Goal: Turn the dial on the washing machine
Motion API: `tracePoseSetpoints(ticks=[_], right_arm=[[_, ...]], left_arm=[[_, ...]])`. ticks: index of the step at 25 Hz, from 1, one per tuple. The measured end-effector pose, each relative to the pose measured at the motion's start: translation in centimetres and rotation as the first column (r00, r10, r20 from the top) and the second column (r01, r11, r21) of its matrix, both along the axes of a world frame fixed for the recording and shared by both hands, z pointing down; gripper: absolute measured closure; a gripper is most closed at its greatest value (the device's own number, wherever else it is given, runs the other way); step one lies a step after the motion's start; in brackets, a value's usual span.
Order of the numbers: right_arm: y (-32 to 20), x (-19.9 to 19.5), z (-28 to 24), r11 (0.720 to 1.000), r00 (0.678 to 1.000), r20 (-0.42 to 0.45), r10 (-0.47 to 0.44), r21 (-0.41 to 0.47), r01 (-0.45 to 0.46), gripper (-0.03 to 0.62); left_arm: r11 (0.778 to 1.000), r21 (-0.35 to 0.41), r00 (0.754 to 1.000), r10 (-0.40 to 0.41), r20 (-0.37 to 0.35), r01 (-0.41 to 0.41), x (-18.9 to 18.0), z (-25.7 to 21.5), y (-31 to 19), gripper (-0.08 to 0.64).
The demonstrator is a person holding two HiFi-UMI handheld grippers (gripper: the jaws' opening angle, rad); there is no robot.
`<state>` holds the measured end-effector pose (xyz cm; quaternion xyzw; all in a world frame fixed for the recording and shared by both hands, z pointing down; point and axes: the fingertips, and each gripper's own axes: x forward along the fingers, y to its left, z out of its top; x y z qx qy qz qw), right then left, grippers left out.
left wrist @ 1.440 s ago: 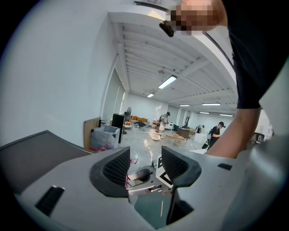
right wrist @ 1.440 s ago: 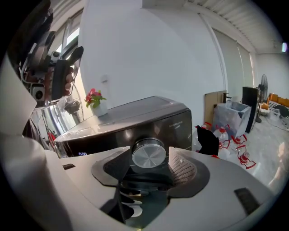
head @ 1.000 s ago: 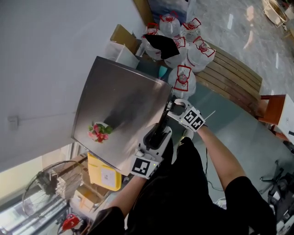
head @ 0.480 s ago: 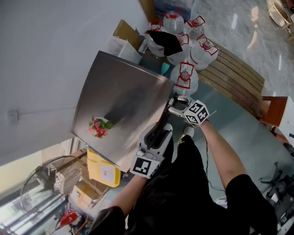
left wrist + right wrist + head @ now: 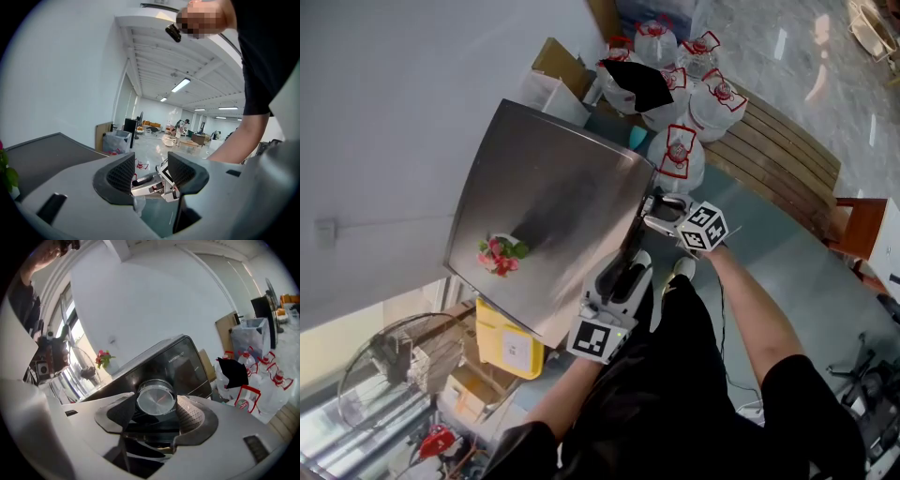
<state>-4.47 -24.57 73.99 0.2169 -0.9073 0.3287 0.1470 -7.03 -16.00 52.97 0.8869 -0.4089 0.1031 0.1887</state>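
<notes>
Right tongs (image 5: pixel 158 409) clenched on the dial (image 5: pixel 156 398): one jaw laps its left edge, the ribbed pad touches its right edge, and the silver face shows between them. The dial sits on the dark front panel of the washing machine (image 5: pixel 553 216), below the near-right edge of its steel top. It is hidden in the head view and seen only in the right gripper view.

Left tongs (image 5: pixel 151 171) released, jaws apart with nothing between them. They are parked just near-left of the right tongs, off the panel, with only the other gripper and the room visible past them.

Change over the last second: the right gripper's marker cube (image 5: pixel 703 228) slid slightly right and far and its face twisted a little. The left gripper barely shifted. This looks like the grip settling or the twist just starting; the turn probably isn't finished, and I can't read the pointer position.

Further out, a flower pot (image 5: pixel 499 255) stands on the top's left part, and water bottles (image 5: pixel 675 155) crowd the floor on the far side.
</notes>
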Motion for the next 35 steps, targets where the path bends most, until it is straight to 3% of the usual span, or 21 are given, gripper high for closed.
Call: tracePoseSetpoints(ticks=[7,11,16,28,35], right_arm=[[0.3,-0.2,-0.3,0.965,0.976,-0.201,-0.081,0.228,0.127,0.347],[0.9,-0.9,0.1,0.944,0.952,-0.279,-0.127,0.261,0.202,0.344],[0.7,-1.0,0.9,0.942,0.936,-0.331,-0.118,0.261,0.211,0.345],[0.3,-1.1,1.1,0.972,0.951,-0.274,-0.141,0.144,0.186,0.344],[0.1,-0.7,1.2,0.995,0.991,-0.103,-0.091,-0.051,0.086,0.344]], left_arm=[[1.0,0.008,1.0,-0.012,0.006,0.012,-0.1,0.0,0.1,0.364],[1.0,0.007,1.0,-0.019,0.002,0.019,0.1,-0.1,0.5,0.364],[0.999,0.014,0.999,-0.032,0.002,0.032,0.3,-0.3,0.7,0.364],[0.999,0.01,0.999,-0.051,0.004,0.051,-0.2,-0.4,1.8,0.364],[0.998,0.006,0.998,-0.057,0.002,0.057,0.1,-0.3,2.5,0.364]])
